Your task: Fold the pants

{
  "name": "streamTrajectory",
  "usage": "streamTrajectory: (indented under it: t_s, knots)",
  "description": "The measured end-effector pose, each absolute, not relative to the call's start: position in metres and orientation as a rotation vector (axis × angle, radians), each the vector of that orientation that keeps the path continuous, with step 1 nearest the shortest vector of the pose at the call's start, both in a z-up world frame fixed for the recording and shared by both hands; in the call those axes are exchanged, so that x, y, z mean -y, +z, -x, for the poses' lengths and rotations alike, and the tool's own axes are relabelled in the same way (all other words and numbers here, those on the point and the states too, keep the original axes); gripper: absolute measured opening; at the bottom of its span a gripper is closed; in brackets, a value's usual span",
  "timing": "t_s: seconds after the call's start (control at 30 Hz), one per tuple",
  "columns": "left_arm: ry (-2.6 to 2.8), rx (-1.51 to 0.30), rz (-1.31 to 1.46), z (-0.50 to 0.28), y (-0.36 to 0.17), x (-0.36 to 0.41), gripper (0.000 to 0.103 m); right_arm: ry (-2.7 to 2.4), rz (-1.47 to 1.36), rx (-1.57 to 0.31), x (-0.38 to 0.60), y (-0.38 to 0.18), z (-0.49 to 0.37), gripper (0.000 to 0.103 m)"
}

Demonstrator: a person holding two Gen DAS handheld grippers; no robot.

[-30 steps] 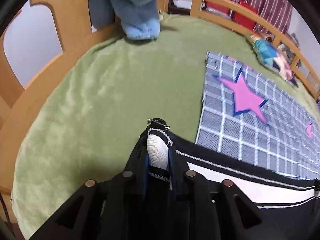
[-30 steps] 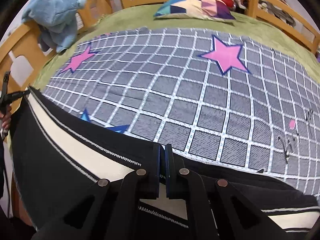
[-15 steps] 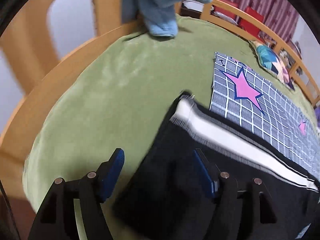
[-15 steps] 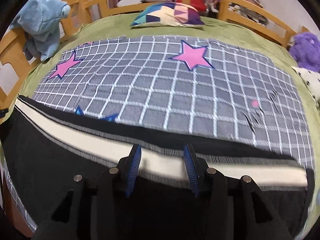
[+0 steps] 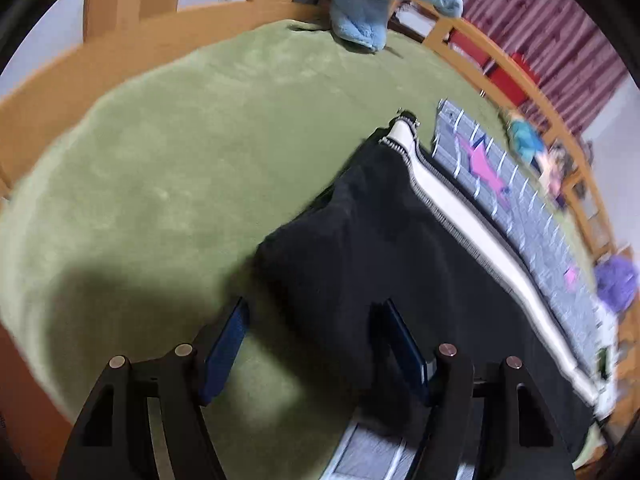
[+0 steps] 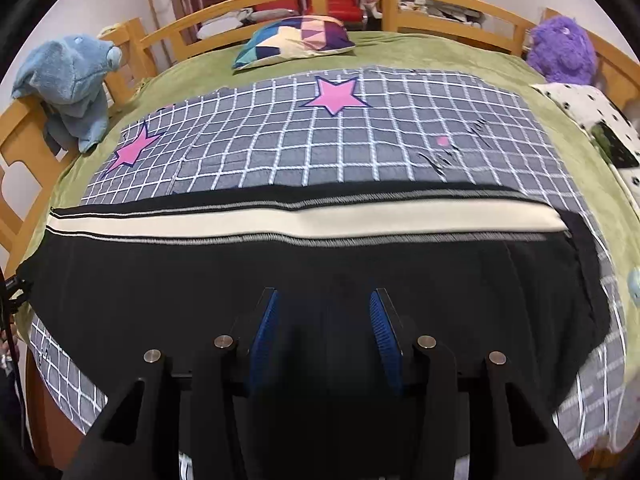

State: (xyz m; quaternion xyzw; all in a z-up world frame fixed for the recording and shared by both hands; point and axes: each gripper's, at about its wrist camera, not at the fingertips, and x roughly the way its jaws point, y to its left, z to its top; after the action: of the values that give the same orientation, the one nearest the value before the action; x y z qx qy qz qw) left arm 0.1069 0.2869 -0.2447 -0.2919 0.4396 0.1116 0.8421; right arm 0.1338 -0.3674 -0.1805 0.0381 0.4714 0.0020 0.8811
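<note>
A green-covered bed (image 6: 460,50) with a wooden rail carries a grey checked sheet (image 6: 320,140) with pink stars, and across that sheet's near part the black pants (image 6: 280,280) lie flat, their cream side stripe (image 6: 280,220) running along the far edge. A blue plush (image 6: 72,80) leans at the left rail, a purple plush (image 6: 564,50) sits at the far right and a patterned pillow (image 6: 296,40) lies beyond the sheet. The right gripper (image 6: 324,312) has its fingers spread over the black cloth holding nothing, and the left gripper (image 5: 316,316), in a blurred view, seems equally open at the pants' end.
</note>
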Motion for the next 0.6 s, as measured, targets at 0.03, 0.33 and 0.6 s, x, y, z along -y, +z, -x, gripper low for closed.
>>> streamTrajectory:
  t_s: [0.03, 0.33, 0.6]
  knots:
    - [0.227, -0.913, 0.633, -0.112, -0.246, -0.289, 0.066, -0.008, -0.086, -0.982, 0.37, -0.18, -0.128, 0.047]
    - [0.221, -0.822, 0.645, -0.118, -0.223, -0.294, 0.018, -0.157, -0.224, -0.965, 0.398, -0.189, -0.084, 0.04]
    - [0.287, -0.735, 0.171, -0.129, -0.132, -0.183, 0.016, -0.149, -0.237, -0.944, 0.408, -0.182, -0.058, 0.04]
